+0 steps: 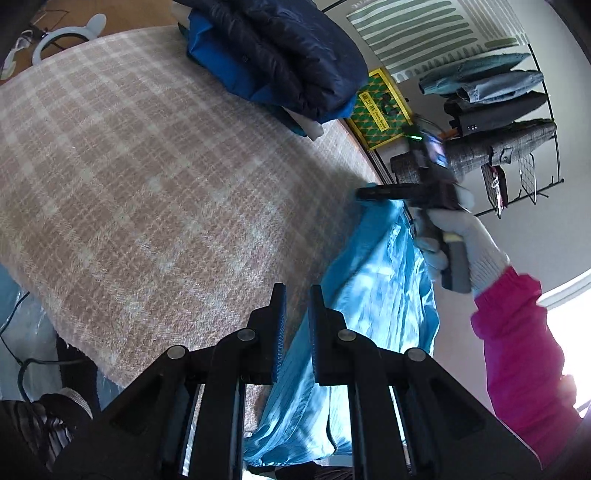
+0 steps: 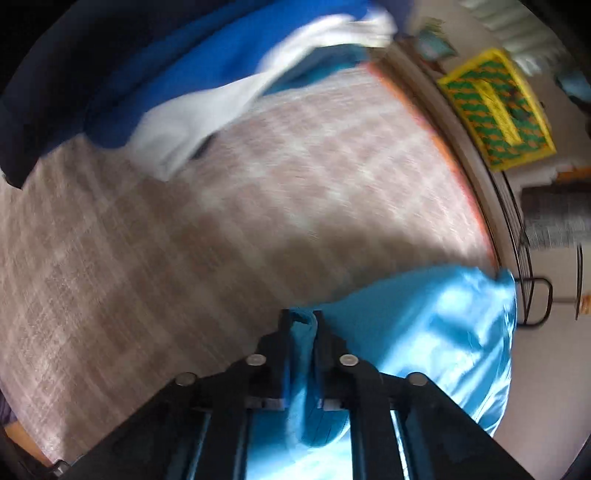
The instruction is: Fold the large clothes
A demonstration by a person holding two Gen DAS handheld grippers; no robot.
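A pink-and-cream plaid blanket (image 1: 147, 177) covers the broad work surface, its orange edge visible in the right wrist view. Beyond it lies a pale floor (image 1: 461, 332) with a yellow-bordered green patterned mat (image 1: 380, 107) and a white rug with grey-green stripes (image 1: 424, 33). A black wire clothes rack (image 1: 546, 122) stands against the pale wall, hung with jeans, a dark garment and a grey checked jacket. Strong daylight glares in at the right edge (image 1: 569, 332). Wooden floor (image 1: 122, 14) shows at the upper left, with a white ring-shaped object (image 1: 62, 37) on it.
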